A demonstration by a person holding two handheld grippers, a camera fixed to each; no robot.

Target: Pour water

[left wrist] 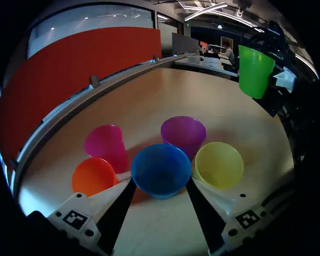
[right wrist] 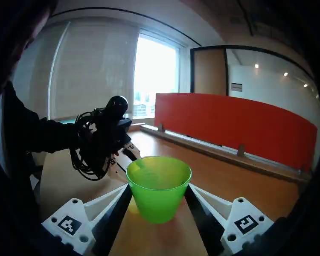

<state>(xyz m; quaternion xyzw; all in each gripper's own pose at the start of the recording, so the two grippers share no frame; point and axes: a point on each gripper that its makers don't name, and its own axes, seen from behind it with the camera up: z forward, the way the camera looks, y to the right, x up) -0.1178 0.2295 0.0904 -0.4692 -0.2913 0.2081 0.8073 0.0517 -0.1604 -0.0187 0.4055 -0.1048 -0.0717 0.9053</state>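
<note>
Holding the blue cup (left wrist: pixel 161 164): left gripper (left wrist: pixel 161 181) is pinching it, one fingertip pressing on each side wall just under the rim. Blue cup is standing on the wooden table (left wrist: pixel 211 98), mouth up, long axis vertical, so crosswise to the fingers, centred between them and sticking out a little past the tips. Taking the blue cup as reference: orange cup (left wrist: pixel 91 176) is sitting just left of it, pink cup (left wrist: pixel 105 143) back-left, purple cup (left wrist: pixel 183 131) straight behind, yellow cup (left wrist: pixel 219 164) just right. All four are standing mouth up like the blue cup; gaps to it are looking too tight to tell touching from apart. Red partition (left wrist: pixel 74 64) is running along the table edge well behind and left of the blue cup. Green cup (left wrist: pixel 254 71) is hanging in the air far behind the blue cup and off to its right, clear of the table top. Right gripper (right wrist: pixel 158 187) is clamping that green cup, both fingers bearing on its walls below the rim, cup centred between them. Green cup is pointing mouth up, narrow base down, long axis near vertical, crosswise to the fingers. Can't tell whether it is carrying water.
</note>
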